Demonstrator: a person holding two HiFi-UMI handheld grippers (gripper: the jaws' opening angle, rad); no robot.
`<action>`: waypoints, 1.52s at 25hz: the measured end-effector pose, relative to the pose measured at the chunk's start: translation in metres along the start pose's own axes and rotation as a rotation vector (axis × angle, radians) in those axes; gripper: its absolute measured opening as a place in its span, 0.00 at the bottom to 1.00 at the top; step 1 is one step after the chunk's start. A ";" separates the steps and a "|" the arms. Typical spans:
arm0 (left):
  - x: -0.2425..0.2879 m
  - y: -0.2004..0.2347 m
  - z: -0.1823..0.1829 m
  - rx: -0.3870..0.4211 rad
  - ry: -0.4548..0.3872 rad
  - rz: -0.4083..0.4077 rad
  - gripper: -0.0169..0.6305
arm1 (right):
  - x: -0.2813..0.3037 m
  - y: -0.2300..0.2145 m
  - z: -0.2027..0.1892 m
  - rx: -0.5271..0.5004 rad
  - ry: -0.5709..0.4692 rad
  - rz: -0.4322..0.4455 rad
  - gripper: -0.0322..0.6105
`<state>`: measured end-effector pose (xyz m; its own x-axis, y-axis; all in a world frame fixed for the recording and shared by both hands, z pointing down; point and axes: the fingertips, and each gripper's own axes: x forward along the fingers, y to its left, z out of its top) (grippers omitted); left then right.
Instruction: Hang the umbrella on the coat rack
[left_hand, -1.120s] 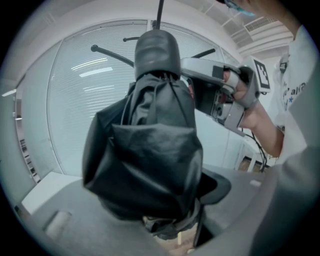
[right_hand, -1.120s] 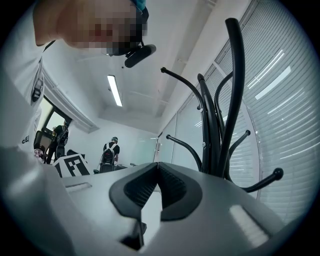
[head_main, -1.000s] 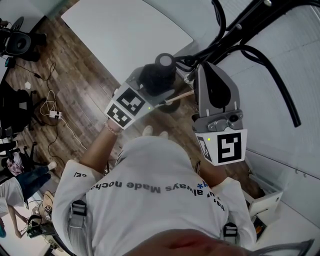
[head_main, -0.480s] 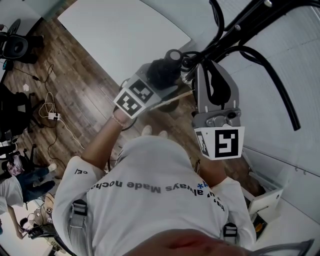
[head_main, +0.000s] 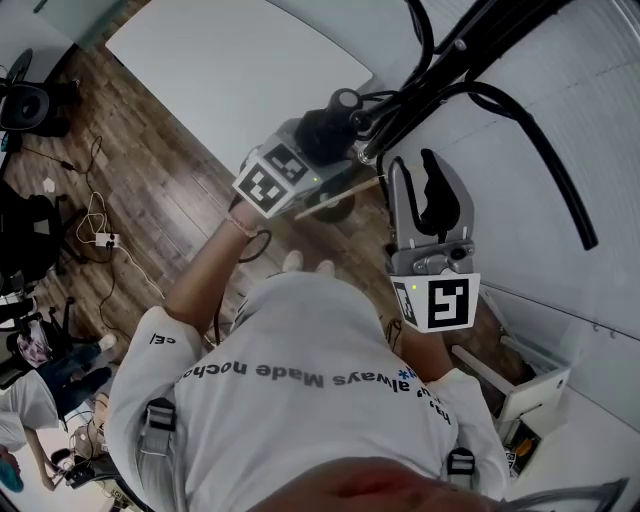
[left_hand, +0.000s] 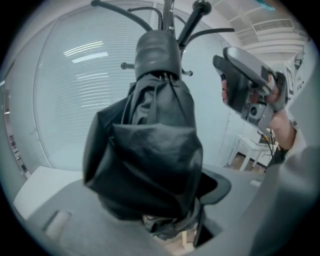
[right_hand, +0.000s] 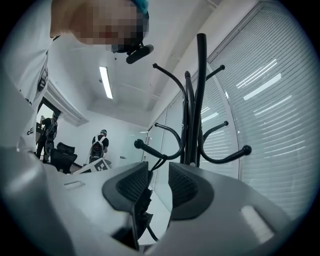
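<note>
I am clamping the folded umbrella (left_hand: 150, 145) in my left gripper (head_main: 322, 150). The jaws are standing wide around its bunched black cloth, and I am holding it up close to the coat rack (right_hand: 200, 100), just left of the pole and below the upper hooks. My right gripper (right_hand: 159, 184) is opening its jaws, and the ribbed pads are standing apart and pressing on nothing. A thin black cord (right_hand: 156, 164) is coming down from the low hook (right_hand: 149, 150) left of the pole. It is passing along the inner face of the pad that shows on the left in the right gripper view. I am taking it for the umbrella's wrist loop, though I cannot follow it to the handle.

I am judging the umbrella light, easily borne by one gripper. The cloth is soft and looks slick, so it is probably giving under the pads and could slide. The stiff parts would be the shaft inside the bundle and the hard rounded end (left_hand: 157, 50) pointing toward the rack, likely the handle. The best hold, I am thinking, is across the middle, squeezing through the folds onto the shaft and not on loose flaps. The cord is limp and thin, hard to pinch and quick to slip off a hook, so I am planning to lower the weight gently until the loop bears it before spreading the left jaws.
</note>
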<state>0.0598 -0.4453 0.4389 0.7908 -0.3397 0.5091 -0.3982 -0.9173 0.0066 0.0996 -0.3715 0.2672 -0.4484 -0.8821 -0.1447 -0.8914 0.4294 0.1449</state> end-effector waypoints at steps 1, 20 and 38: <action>0.001 0.000 -0.002 0.005 0.005 -0.001 0.47 | -0.004 0.001 -0.005 0.002 0.012 -0.002 0.24; 0.044 -0.021 -0.019 0.064 -0.038 -0.032 0.49 | -0.049 0.012 -0.052 -0.005 0.149 -0.028 0.19; -0.001 -0.021 0.001 0.008 -0.228 0.074 0.55 | -0.059 0.005 -0.056 0.010 0.146 -0.038 0.17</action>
<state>0.0682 -0.4256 0.4370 0.8442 -0.4436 0.3008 -0.4564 -0.8893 -0.0305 0.1254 -0.3283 0.3312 -0.4008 -0.9162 -0.0059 -0.9085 0.3966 0.1320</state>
